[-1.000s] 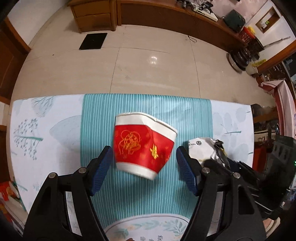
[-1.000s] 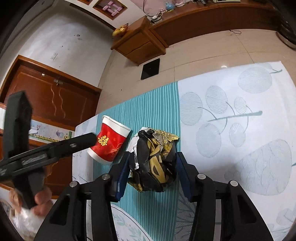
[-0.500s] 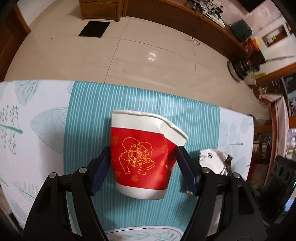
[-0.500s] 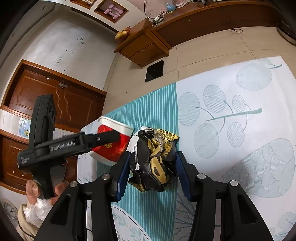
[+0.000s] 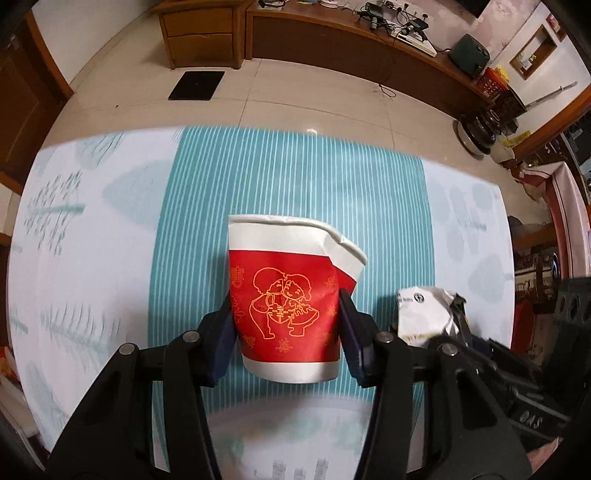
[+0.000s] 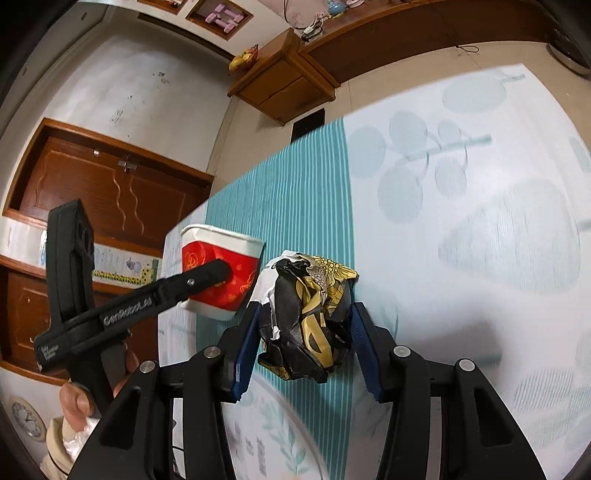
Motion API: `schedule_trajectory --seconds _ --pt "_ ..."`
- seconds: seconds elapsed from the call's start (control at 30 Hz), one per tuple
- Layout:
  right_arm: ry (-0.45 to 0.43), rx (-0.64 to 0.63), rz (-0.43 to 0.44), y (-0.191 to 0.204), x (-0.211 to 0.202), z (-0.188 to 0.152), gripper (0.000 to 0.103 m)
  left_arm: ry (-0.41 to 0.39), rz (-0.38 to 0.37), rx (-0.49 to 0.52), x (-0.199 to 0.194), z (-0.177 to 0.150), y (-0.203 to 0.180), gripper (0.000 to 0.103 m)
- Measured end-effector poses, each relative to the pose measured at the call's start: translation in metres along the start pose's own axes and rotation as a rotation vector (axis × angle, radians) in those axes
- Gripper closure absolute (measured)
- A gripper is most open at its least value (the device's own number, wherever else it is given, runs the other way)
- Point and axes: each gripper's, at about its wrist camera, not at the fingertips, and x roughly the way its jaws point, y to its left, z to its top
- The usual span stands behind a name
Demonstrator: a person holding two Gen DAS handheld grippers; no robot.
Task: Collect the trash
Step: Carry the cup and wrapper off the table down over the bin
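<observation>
A dented red and white paper cup (image 5: 286,302) is clamped between the blue pads of my left gripper (image 5: 287,332), lifted above the teal striped cloth. It also shows in the right wrist view (image 6: 219,271), with the left gripper (image 6: 207,277) on it. My right gripper (image 6: 304,341) is shut on a crumpled black, gold and white wrapper (image 6: 306,321), held above the table. The wrapper's white side (image 5: 424,314) appears at the right of the left wrist view.
The table (image 5: 92,240) carries a white leaf-print cloth with a teal striped band (image 5: 295,177). Beyond its far edge are a tiled floor, a wooden cabinet (image 5: 201,31) and a long low bench (image 5: 351,44). A wooden door (image 6: 103,195) stands at the left.
My left gripper closed on the cup and raised it off the cloth. My right gripper kept its hold on the wrapper and also rose; the table looks motion-blurred now.
</observation>
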Motion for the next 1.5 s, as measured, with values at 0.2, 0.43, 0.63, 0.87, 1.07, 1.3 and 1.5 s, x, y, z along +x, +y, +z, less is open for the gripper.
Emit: schedule_trajectory --seconds 0.2,0.43,0.63,0.87,1.07,1.3,1.5 --pt "0.013 -0.024 -0.012 0.019 -0.013 -0.055 0.055 -0.006 -0.010 0.015 -0.044 -0.076 0.015 0.057" --pt "-0.021 -0.032 -0.035 0.054 -0.047 -0.138 0.055 -0.029 -0.049 0.012 -0.116 -0.173 0.040 0.057" --pt "-0.073 -0.017 -0.070 0.096 -0.088 -0.228 0.055 -0.066 -0.066 0.067 -0.184 -0.257 0.068 0.057" --pt "-0.192 0.010 -0.124 0.144 -0.134 -0.358 0.055 -0.139 -0.097 0.151 -0.256 -0.365 0.107 0.057" --pt "-0.251 0.013 -0.162 0.183 -0.155 -0.466 0.055 -0.177 -0.099 0.203 -0.297 -0.441 0.137 0.057" --pt "-0.214 -0.004 -0.179 0.216 -0.147 -0.574 0.055 -0.141 -0.103 0.234 -0.307 -0.522 0.160 0.056" --pt "-0.151 -0.032 -0.233 0.210 -0.125 -0.632 0.055 -0.085 -0.076 0.260 -0.277 -0.581 0.156 0.056"
